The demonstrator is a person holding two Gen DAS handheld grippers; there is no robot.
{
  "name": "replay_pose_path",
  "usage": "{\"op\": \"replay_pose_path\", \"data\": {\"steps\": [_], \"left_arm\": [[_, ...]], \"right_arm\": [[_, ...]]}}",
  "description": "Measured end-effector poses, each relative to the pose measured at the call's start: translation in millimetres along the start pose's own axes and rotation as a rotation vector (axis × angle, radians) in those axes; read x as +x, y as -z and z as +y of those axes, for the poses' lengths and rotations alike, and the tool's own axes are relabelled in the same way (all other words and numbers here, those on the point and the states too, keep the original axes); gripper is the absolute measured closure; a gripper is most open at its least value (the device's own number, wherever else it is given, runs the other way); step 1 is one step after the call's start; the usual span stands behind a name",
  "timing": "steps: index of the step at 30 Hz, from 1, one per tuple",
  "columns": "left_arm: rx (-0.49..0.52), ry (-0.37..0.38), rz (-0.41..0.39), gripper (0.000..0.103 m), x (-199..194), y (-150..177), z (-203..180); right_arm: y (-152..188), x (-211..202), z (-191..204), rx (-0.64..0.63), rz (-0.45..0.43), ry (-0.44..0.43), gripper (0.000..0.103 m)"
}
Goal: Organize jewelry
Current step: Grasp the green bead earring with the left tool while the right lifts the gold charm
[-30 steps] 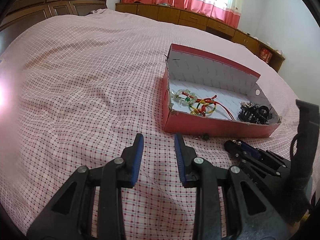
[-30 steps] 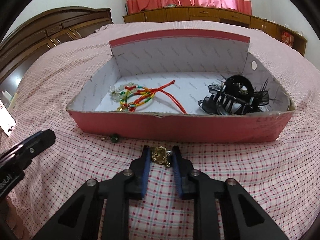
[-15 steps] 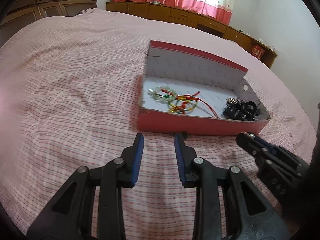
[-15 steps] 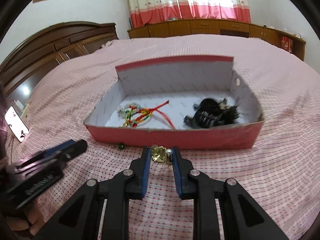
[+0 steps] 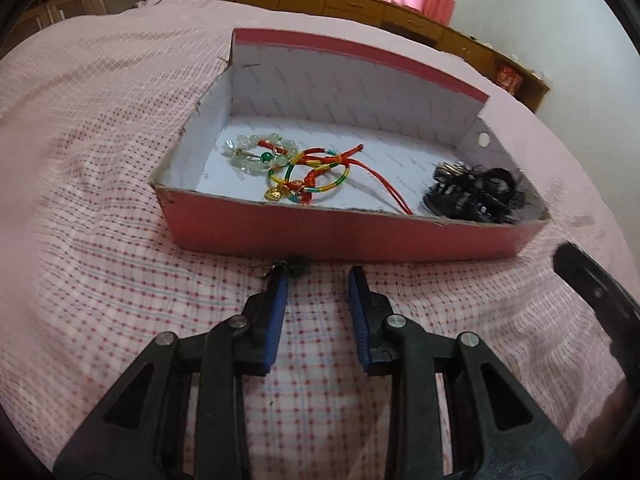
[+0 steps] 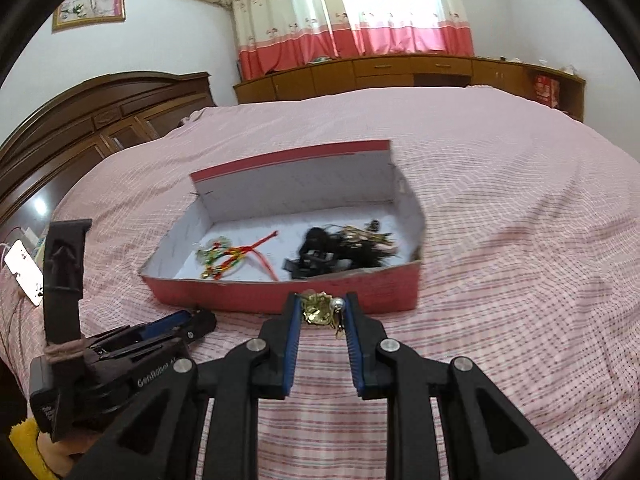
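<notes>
A red box (image 5: 320,236) (image 6: 280,300) with a white inside lies on the pink checked bed. In it are a pale bead bracelet (image 5: 256,152), red and yellow cord bracelets (image 5: 316,176) (image 6: 226,258) and black hair clips (image 5: 476,196) (image 6: 332,252). My right gripper (image 6: 320,312) is shut on a gold brooch with a pearl (image 6: 318,310), held above the bed in front of the box. My left gripper (image 5: 316,284) is open, low on the bed at the box's front wall. A small green-bead trinket (image 5: 294,268) lies at its left fingertip.
The left gripper (image 6: 160,336) shows at the lower left of the right wrist view. A dark wooden headboard (image 6: 100,120) is at the far left and low wooden cabinets (image 6: 400,72) stand under pink curtains beyond the bed. A phone (image 6: 24,272) lies at the bed's left edge.
My right gripper has risen and drawn back with the brooch still in it. My left gripper has moved forward to the box's front wall, up to the green-bead trinket.
</notes>
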State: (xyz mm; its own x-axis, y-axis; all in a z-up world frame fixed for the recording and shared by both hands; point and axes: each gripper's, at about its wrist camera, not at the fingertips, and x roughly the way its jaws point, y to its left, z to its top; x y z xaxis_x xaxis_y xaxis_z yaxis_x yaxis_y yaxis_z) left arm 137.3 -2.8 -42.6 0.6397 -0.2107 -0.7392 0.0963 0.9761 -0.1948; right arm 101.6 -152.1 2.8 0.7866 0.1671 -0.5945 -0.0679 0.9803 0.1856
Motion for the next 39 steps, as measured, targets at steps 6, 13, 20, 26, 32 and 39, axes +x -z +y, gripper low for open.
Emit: {"op": "replay_pose_path", "data": {"steps": [6, 13, 20, 26, 32, 39], "left_arm": [[-0.035, -0.034, -0.010, 0.096, 7, 0, 2], [-0.087, 0.016, -0.025, 0.103, -1, 4, 16], [-0.060, 0.037, -0.076, 0.103, -29, 9, 21], [-0.007, 0.040, -0.135, 0.103, -57, 11, 17], [0.014, 0.054, -0.191, 0.103, -79, 3, 11], [0.028, 0.054, -0.253, 0.103, -94, -16, 7]], "right_arm": [[3, 3, -18, 0.035, -0.002, 0.004, 0.080], [9, 6, -19, 0.045, 0.002, -0.003, 0.080], [8, 3, -13, 0.028, -0.016, -0.001, 0.080], [8, -3, -5, 0.007, -0.025, -0.005, 0.080], [3, -17, 4, -0.019, -0.057, -0.009, 0.080], [-12, -25, 10, -0.036, -0.092, -0.021, 0.080]]}}
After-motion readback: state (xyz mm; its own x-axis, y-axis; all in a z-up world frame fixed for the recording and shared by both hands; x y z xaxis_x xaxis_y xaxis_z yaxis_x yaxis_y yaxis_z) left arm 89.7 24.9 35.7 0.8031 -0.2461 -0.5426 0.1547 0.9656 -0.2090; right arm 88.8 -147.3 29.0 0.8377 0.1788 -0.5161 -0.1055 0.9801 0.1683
